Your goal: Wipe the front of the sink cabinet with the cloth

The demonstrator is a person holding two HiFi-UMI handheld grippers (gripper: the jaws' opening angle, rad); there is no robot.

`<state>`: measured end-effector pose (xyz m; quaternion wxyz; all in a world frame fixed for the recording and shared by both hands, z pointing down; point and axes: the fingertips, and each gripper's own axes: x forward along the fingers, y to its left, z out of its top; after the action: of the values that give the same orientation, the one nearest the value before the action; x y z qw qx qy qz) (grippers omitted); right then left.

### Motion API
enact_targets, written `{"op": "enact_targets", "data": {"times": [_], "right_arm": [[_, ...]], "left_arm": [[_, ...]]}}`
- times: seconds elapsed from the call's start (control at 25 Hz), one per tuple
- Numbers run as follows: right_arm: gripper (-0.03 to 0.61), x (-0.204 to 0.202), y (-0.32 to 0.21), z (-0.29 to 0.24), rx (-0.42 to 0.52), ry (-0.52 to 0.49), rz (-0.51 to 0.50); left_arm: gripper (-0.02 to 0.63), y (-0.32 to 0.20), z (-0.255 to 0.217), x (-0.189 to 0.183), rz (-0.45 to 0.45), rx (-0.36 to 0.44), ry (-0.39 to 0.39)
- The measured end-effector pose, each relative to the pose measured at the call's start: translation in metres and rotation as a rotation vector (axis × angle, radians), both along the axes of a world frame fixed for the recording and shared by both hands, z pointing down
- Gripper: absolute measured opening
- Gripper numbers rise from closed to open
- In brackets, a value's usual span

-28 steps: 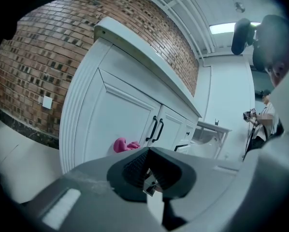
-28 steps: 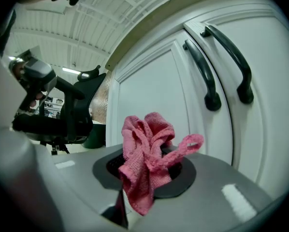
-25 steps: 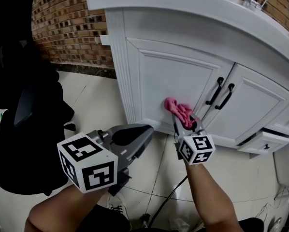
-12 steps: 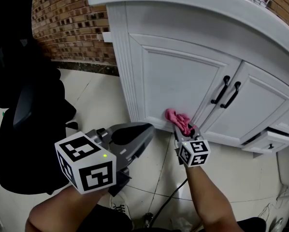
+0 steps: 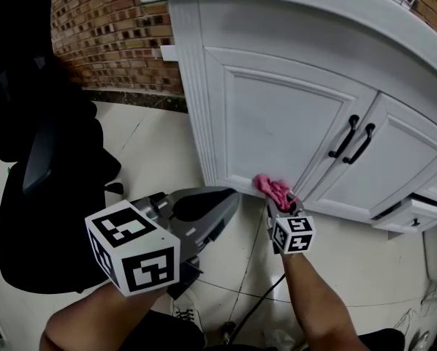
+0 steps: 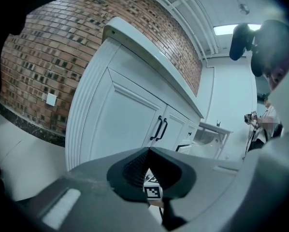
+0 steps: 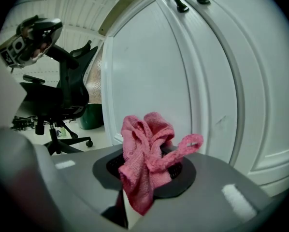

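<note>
Pink cloth (image 5: 273, 189) sits clamped in our right gripper (image 5: 283, 205), pressed low on the cabinet door (image 5: 277, 119) for wiping. Our left gripper (image 5: 217, 205) waits near, closed and empty.

Head view looks steeply down on the cabinet (image 5: 277, 130) front; both gripper views face it from low
</note>
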<state>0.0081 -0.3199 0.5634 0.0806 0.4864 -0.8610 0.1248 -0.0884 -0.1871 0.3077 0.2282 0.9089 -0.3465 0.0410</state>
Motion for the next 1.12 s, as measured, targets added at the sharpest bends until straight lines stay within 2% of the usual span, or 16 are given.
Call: {"op": "enact_targets", "data": {"times": [0.2, 0.48, 0.76, 0.84, 0.92, 1.12], "right_arm": [[0.11, 0.0, 0.001, 0.001, -0.022, 0.009, 0.001], [0.11, 0.0, -0.002, 0.003, -0.099, 0.047, 0.011], [0.11, -0.001, 0.002, 0.002, -0.234, 0.043, 0.058], [0.11, -0.007, 0.002, -0.023, -0.194, 0.053, 0.061], [0.11, -0.024, 0.006, -0.061, -0.112, 0.058, 0.033], [0.112, -0.071, 0.016, -0.208, 0.182, -0.018, -0.029]], "left_arm": [[0.004, 0.003, -0.004, -0.005, -0.007, 0.012, 0.004], [0.005, 0.006, -0.012, -0.025, -0.06, 0.055, -0.011], [0.005, 0.016, -0.021, -0.043, -0.094, 0.104, -0.034], [0.005, 0.016, -0.028, -0.05, -0.105, 0.125, -0.027], [0.005, 0.018, -0.032, -0.055, -0.108, 0.139, -0.026], [0.005, 0.019, -0.036, -0.063, -0.117, 0.154, -0.005]]}}
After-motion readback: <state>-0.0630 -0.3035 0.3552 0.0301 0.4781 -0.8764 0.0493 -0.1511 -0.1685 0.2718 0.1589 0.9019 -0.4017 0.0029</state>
